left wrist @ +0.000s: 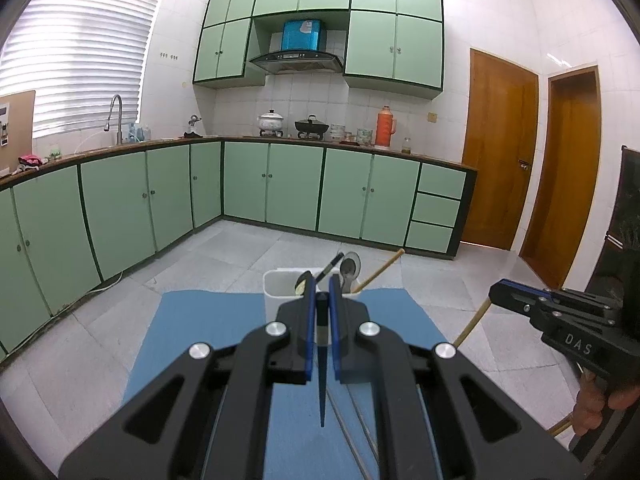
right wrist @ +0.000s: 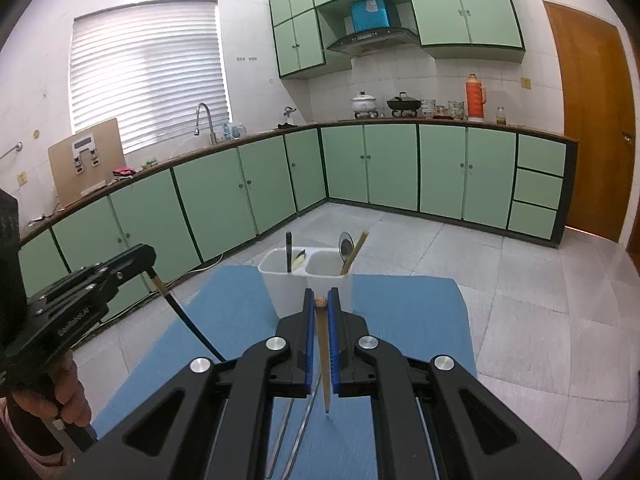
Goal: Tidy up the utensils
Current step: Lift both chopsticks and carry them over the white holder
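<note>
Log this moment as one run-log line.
left gripper: shut on black chopstick | right gripper: shut on wooden chopstick | white holder: ahead on blue mat

Window: white blinds (right wrist: 148,72) shut
Cabinets: green cabinets (left wrist: 272,184) beneath the bench (left wrist: 168,144)
Stove: white pot (left wrist: 271,119) beside black wok (left wrist: 311,125)
Flask: orange thermos (left wrist: 385,126) upright
Doors: wooden door (left wrist: 500,148) closed
Floor: blue mat (right wrist: 408,312) on tiles

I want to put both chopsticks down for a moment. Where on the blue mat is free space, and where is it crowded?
The mat is bare right of the holder out to its right edge, and bare left of the holder too. The holder is crowded, with utensils in both compartments. Each claw, left and right, grips a chopstick just before the holder.
</note>
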Available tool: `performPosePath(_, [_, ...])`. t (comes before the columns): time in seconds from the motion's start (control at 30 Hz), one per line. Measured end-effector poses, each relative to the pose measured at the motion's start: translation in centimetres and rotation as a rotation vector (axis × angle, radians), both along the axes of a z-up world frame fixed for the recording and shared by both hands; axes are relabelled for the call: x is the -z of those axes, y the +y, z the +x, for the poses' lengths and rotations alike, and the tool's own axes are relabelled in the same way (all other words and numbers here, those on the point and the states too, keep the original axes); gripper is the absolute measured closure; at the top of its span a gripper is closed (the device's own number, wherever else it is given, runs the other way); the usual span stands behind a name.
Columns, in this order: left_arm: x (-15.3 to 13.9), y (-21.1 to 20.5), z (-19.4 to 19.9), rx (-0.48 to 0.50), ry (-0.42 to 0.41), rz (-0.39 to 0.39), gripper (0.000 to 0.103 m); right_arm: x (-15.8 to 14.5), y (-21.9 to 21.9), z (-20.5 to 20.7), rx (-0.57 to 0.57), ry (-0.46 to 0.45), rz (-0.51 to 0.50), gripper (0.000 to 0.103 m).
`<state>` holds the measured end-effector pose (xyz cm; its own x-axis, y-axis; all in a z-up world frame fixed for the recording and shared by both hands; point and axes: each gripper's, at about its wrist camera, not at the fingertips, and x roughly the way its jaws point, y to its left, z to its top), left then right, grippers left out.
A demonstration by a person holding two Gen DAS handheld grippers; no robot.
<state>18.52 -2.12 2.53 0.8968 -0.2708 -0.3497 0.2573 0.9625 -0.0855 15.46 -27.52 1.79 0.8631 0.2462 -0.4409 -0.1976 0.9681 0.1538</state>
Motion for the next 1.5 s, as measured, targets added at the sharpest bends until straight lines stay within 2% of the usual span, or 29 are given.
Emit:
performPosePath(0.2, [-1.7, 0.7, 1.1, -0.015, -0.04, -0.006, 0.097, -1.9, 0.1, 0.7, -0.018, -0.036, -0.009, 0.097])
performPosePath(0.5, [-5.7, 1.6, 3.5, -0.043, -0.133, -0.029, 0.097, -6.9, 0.6, 2.9, -0.044, -0.14, -0.013, 0.097])
performPosePath(0.73, [-9.1, 1.0, 6.5, -0.056, -0.214, -0.04, 0.097, -10.5, 1.1, 6.2, -0.053, -0.213, -0.007, 0.097])
performPosePath(0.93, [-9.8, -0.1, 10.1, -0.074, -0.241, -0.03, 0.097, -12.2, 1.4, 10.5, -0.042, -0.241, -0.001, 0.097])
performPosePath(1.17, [-8.0, -1.0, 15.6, -0.088, -0.219, -0.017, 0.097, -10.9, 2.2, 16.5, -0.012, -0.224, -0.006, 0.097])
performPosePath(1.5, [-2.9, -1.2, 20.1, -0.099, -0.123, -0.014, 0.097, -3.8, 2.2, 20.7, -0.006, -0.114, 0.026, 0.097])
